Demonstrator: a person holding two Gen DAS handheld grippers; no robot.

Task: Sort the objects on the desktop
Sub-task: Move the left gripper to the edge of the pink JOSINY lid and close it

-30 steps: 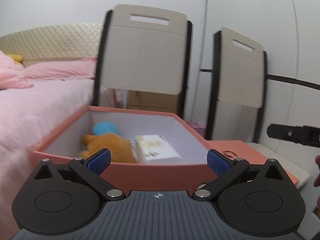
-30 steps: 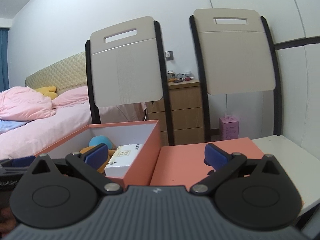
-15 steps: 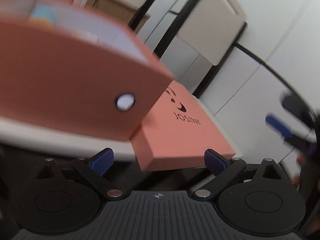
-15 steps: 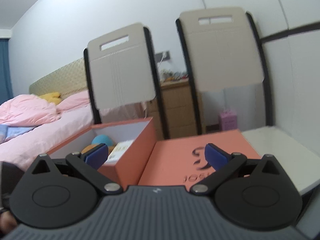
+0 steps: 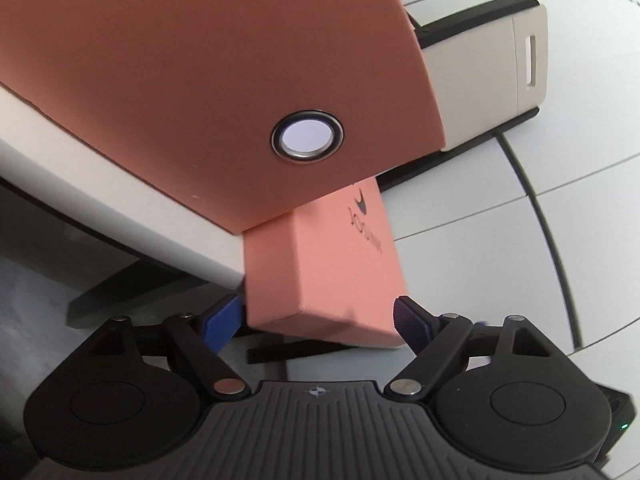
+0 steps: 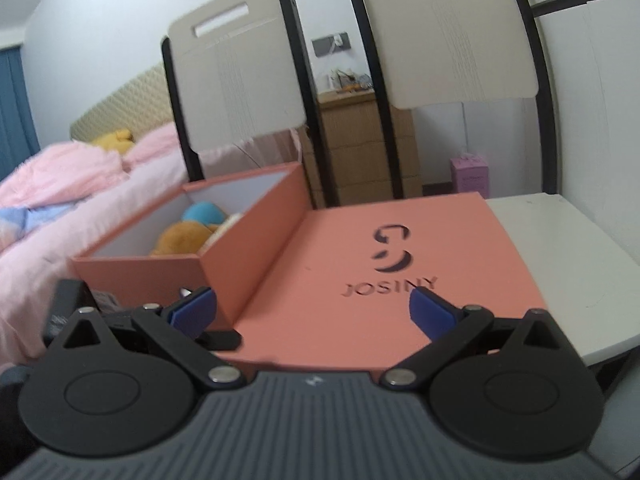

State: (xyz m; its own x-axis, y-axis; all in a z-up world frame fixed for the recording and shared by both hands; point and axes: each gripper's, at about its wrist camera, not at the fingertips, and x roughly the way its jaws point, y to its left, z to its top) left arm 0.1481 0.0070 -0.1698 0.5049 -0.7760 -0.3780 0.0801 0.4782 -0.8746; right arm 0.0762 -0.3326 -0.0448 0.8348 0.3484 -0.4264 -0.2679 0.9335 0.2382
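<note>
An open salmon box [image 6: 248, 236] stands on a white table [image 6: 568, 264] with an orange plush toy [image 6: 180, 240], a blue toy [image 6: 202, 214] and a pale packet inside. Its flat salmon lid [image 6: 360, 280], marked JOSINY, lies to its right. My left gripper [image 5: 318, 318] is open, rolled sideways, its jaws straddling the near corner of the lid [image 5: 332, 276] below the box front [image 5: 224, 80] with its metal eyelet [image 5: 307, 140]. My right gripper [image 6: 312, 310] is open and empty, low over the lid's near edge.
Two beige folding chairs [image 6: 240, 80] stand behind the table. A bed with pink bedding [image 6: 80, 184] is at the left. A wooden drawer unit [image 6: 360, 148] and a small pink box [image 6: 470, 176] stand at the back by the wall.
My left gripper has dropped below the box rim, rolled sideways and closed in on the lid's corner. My right gripper has moved forward and tilted down over the lid.
</note>
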